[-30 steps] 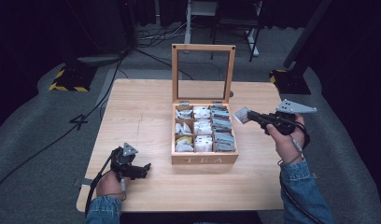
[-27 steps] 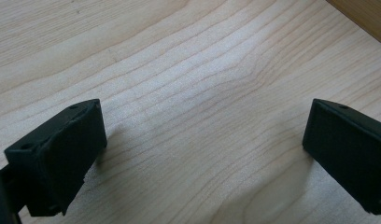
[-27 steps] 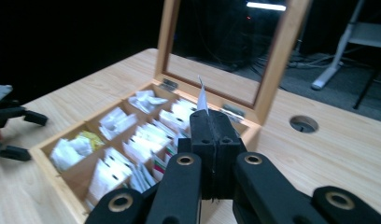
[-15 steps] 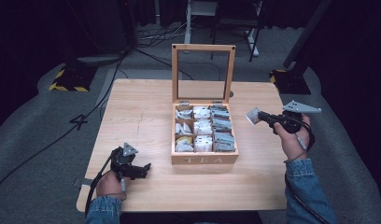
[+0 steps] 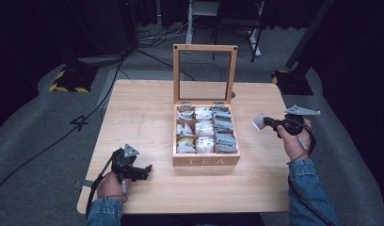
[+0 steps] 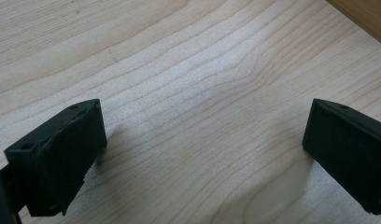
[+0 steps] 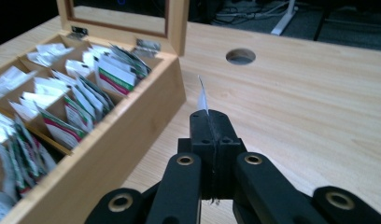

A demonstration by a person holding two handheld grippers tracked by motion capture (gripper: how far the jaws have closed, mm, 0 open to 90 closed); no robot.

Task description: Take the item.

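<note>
A wooden tea box (image 5: 206,159) marked TEA stands mid-table with its glass lid (image 5: 204,74) raised upright. Its compartments hold several tea bags (image 5: 204,128). My right gripper (image 5: 267,123) hovers to the right of the box, shut on a single tea bag (image 5: 258,122); in the right gripper view the tea bag (image 7: 202,98) sticks up edge-on from my gripper (image 7: 210,122), beside the box wall (image 7: 132,128). My left gripper (image 5: 145,170) rests low at the table's front left, open, and in the left gripper view its fingers (image 6: 62,156) frame bare wood.
The light wooden table (image 5: 143,108) has a round cable hole (image 7: 240,56) behind the box's right side. Grey carpet, cables and dark stands surround the table. A person's denim sleeve (image 5: 310,188) comes in at the lower right.
My right gripper has carried the tea bag rightward, away from the box's right compartments and out over the table. The left gripper has stayed put.
</note>
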